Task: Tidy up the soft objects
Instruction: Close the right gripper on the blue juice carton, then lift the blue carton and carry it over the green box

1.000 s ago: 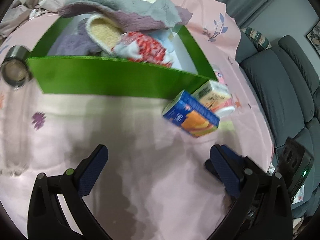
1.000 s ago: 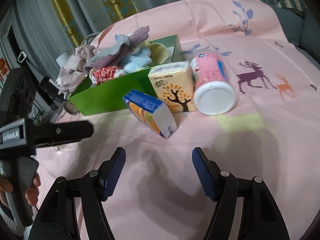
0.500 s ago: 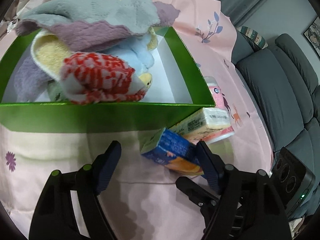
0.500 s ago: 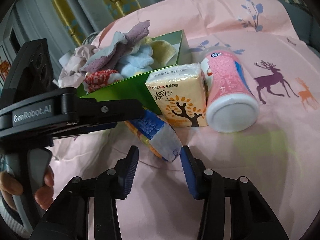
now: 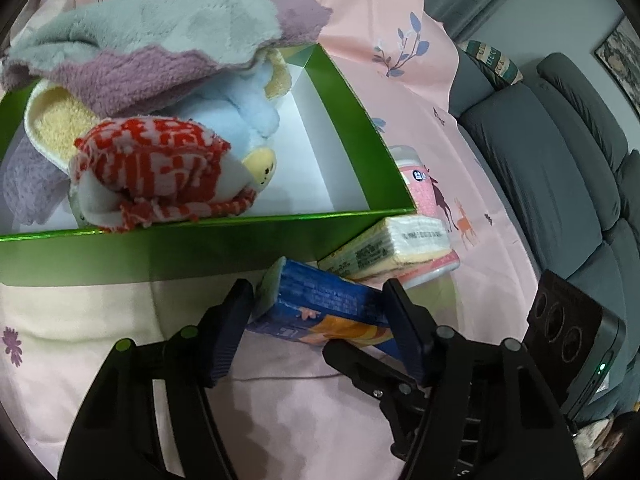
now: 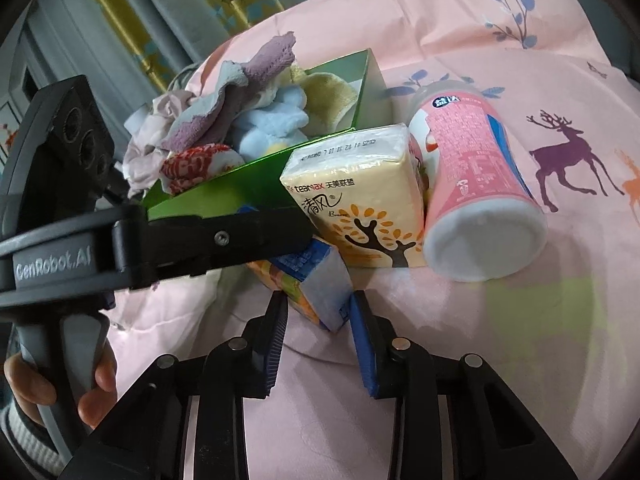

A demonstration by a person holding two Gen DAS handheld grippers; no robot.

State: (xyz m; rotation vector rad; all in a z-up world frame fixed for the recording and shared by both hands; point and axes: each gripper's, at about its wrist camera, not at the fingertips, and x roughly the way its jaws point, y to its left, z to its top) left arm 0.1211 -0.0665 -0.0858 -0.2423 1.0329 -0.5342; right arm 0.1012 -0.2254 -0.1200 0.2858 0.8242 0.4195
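A blue and orange tissue pack [image 5: 320, 308] lies on the pink cloth against the green box [image 5: 160, 252]. My left gripper [image 5: 318, 332] has its fingers on both ends of the pack and looks closed on it. My right gripper [image 6: 318, 316] is narrowed around the pack's white end [image 6: 326, 288], its pads close beside it; contact is unclear. The green box [image 6: 224, 196] holds towels, a blue plush and a red and white cloth [image 5: 152, 160]. A yellow tissue pack [image 6: 356, 204] and a pink canister [image 6: 476, 184] lie beside the box.
A grey sofa [image 5: 560, 152] stands past the table's right edge. The box has bare white floor [image 5: 320, 168] at its right end. Curtains [image 6: 160, 12] hang behind. The left gripper's arm [image 6: 160, 240] crosses the right wrist view.
Both grippers have moved in on the blue tissue pack and narrowed their fingers around it. The left gripper has come closer to the green box.
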